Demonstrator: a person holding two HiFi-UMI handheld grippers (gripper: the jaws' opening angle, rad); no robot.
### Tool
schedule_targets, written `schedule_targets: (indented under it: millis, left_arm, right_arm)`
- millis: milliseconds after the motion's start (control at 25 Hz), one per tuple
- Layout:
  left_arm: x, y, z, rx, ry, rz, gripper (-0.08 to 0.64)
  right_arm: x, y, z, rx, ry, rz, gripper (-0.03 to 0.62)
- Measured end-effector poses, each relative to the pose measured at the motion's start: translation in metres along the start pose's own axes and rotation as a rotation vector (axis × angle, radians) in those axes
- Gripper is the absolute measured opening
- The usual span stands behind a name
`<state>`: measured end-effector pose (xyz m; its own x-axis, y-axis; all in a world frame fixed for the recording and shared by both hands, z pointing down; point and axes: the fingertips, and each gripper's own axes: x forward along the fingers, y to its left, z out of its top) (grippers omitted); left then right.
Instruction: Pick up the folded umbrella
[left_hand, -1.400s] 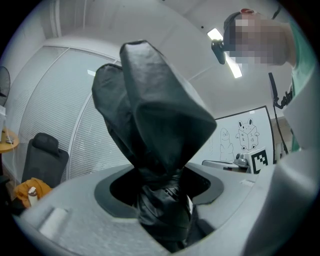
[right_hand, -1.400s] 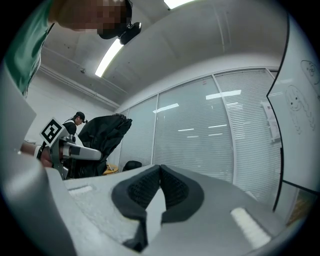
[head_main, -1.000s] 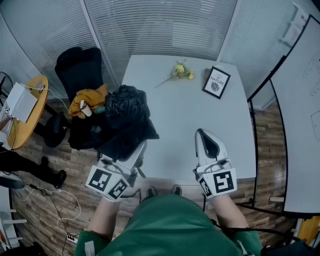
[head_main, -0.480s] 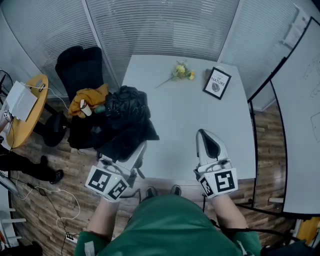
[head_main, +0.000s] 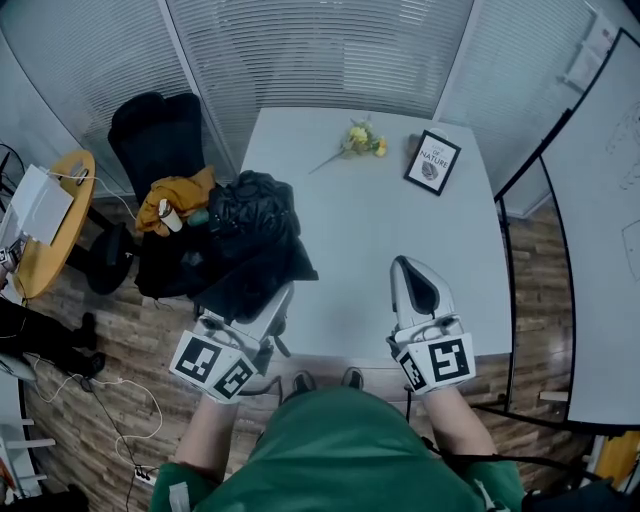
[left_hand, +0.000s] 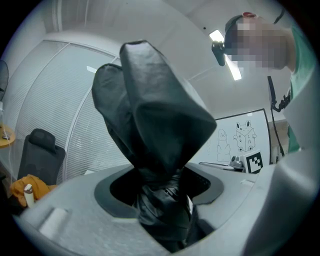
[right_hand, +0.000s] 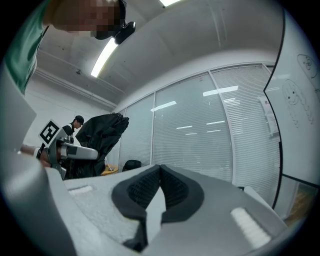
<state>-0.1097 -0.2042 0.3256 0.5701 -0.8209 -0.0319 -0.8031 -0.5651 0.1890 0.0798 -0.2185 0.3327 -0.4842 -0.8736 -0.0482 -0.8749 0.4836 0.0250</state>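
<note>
The folded umbrella, a bundle of crumpled black fabric, stands up from my left gripper over the table's left edge. In the left gripper view the umbrella fills the middle, and the left gripper is shut on its lower, narrower part. My right gripper hovers over the table's near right part, shut with nothing in it. In the right gripper view its pads meet at the tips. The umbrella and the left gripper show there at the left.
The white table bears yellow flowers and a framed picture at its far end. A black chair with an orange cloth stands left of it. A round wooden table is further left, a whiteboard at the right.
Both grippers and the umbrella have kept still. A person's shoe on the floor at the far left has shifted a little.
</note>
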Motion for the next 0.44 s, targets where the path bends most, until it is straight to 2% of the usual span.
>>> schedule_targets:
  millis: [440]
  left_arm:
    - [-0.002, -0.011, 0.010, -0.016, -0.004, -0.027, 0.273]
  right_arm:
    - [-0.006, 0.002, 0.011, -0.006, 0.007, 0.000, 0.003]
